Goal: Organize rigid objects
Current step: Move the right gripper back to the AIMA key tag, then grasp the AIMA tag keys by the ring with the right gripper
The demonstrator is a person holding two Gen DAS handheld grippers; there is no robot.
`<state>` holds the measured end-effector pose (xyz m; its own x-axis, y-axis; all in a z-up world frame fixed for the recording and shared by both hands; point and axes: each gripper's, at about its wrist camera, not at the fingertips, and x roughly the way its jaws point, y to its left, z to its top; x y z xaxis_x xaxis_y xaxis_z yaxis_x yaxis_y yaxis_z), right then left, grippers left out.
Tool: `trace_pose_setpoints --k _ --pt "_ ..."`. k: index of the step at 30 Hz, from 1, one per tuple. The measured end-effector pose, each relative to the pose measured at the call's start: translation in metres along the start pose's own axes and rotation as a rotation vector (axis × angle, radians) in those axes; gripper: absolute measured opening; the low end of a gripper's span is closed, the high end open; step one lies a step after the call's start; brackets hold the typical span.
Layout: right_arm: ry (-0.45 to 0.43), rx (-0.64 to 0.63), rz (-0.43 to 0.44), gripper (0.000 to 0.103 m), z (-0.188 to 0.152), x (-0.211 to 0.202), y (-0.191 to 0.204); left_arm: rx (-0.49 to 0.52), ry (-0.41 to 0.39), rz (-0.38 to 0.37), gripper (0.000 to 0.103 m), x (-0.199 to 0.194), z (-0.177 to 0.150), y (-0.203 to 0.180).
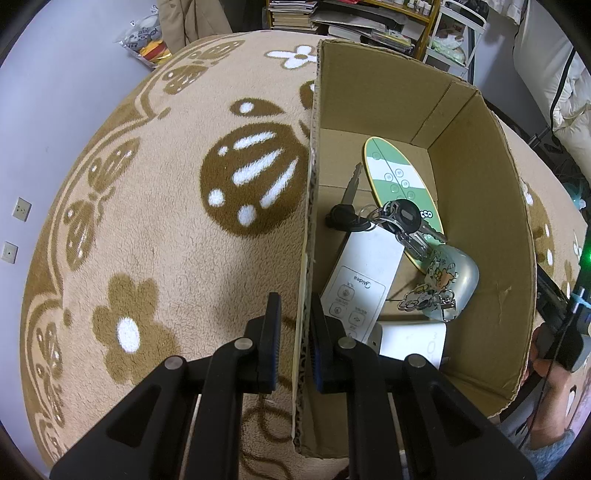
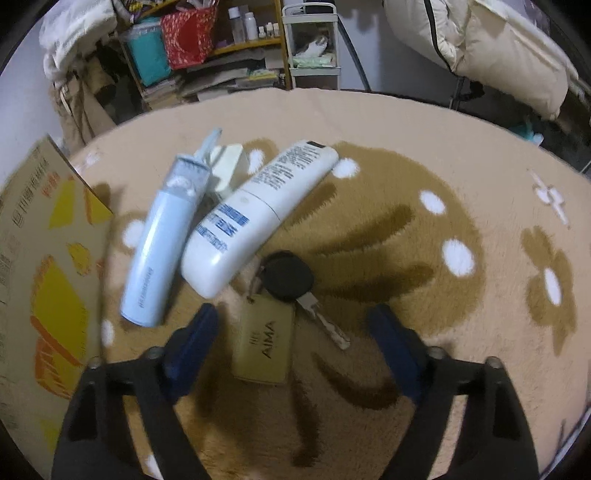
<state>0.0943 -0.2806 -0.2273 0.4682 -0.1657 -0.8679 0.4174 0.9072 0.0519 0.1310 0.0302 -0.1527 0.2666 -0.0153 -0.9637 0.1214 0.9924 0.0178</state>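
Note:
My left gripper point(image 1: 295, 306) is shut on the near-left wall of an open cardboard box point(image 1: 308, 221), one finger outside and one inside. Inside lie a green-and-white oval board point(image 1: 397, 181), a bunch of keys point(image 1: 384, 218), a white Midea remote point(image 1: 364, 277), a clear case with cartoon charms point(image 1: 448, 284) and a white block point(image 1: 410, 341). My right gripper point(image 2: 293, 332) is open just above a black-headed key point(image 2: 290, 278) with a tan AIMA tag point(image 2: 264, 345). Beyond lie a white remote point(image 2: 258, 214), a pale blue tube point(image 2: 166, 236) and a cream plug point(image 2: 229, 164). The box's printed outside point(image 2: 40, 266) is at the left.
Everything rests on a beige fleece cover with brown flower and mushroom patterns point(image 1: 177, 206). Bookshelves point(image 1: 332, 18) and a white cart point(image 2: 314, 40) stand behind. Bedding point(image 2: 498, 48) lies at the far right. The person's arm point(image 1: 550, 373) shows beyond the box's right wall.

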Motion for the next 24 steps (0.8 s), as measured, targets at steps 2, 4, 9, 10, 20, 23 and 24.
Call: trace_pose_setpoints --k 2,4,9,10,20,23,24 --pt "0.002 -0.015 -0.027 0.072 -0.001 0.0 0.002 0.0 0.0 0.0 0.014 0.0 0.0 0.0" --pt "0.002 -0.018 -0.053 0.054 -0.002 -0.001 0.001 0.0 0.0 -0.001 0.014 0.0 0.0 0.0" --pt "-0.001 0.078 0.024 0.043 0.002 -0.006 -0.021 0.0 0.0 0.0 0.014 0.0 0.0 0.0" --pt "0.001 0.094 0.041 0.035 0.002 -0.007 -0.025 0.0 0.0 -0.001 0.014 0.0 0.0 0.0" --pt "-0.034 0.184 0.169 0.008 0.006 -0.02 -0.035 -0.001 0.001 -0.002 0.014 0.0 0.0 0.001" --pt "-0.05 0.168 0.168 0.008 0.009 -0.024 -0.029 -0.001 0.001 -0.002 0.014 0.0 0.0 0.001" --pt "-0.059 0.153 0.162 0.008 0.011 -0.027 -0.027 -0.001 0.001 -0.002 0.014 0.0 0.0 0.001"
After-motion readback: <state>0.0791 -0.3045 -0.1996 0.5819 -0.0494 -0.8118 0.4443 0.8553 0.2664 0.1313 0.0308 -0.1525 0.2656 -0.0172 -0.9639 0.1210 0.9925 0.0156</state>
